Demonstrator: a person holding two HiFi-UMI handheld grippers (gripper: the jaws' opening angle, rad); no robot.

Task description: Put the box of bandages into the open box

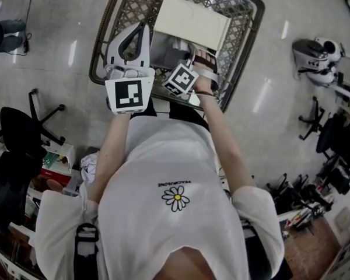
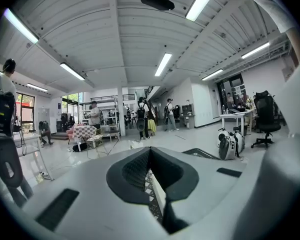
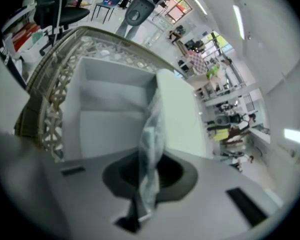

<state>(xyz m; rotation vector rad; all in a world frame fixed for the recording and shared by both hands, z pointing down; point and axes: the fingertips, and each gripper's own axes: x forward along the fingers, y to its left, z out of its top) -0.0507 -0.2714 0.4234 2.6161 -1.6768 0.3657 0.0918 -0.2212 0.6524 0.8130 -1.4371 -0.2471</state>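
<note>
A white T-shirt (image 1: 169,214) with a daisy print (image 1: 175,198) fills the foreground of the head view. Two bare forearms (image 1: 224,139) reach away from it over a lattice-sided basket (image 1: 105,34) standing on the pale, glossy floor (image 1: 58,51). Far left, a black office chair (image 1: 20,136) stands well apart from the basket. The left tongs (image 1: 141,31) hang over the basket's left rim. In their own view they are closed tip to tip with nothing in them, and only a sliver of lattice shows through the gap behind. Inside the basket sits the open box (image 1: 189,19), white, its broad flap folded open. The right tongs (image 1: 199,56) point down into it, clamped on the box of bandages (image 3: 152,134). It shows as a thin, clear-wrapped thing held edge-on over the box's hollow, just beside the flap; whether it touches the box I cannot tell. Far right, a white machine (image 1: 315,54) lies on the floor
</note>
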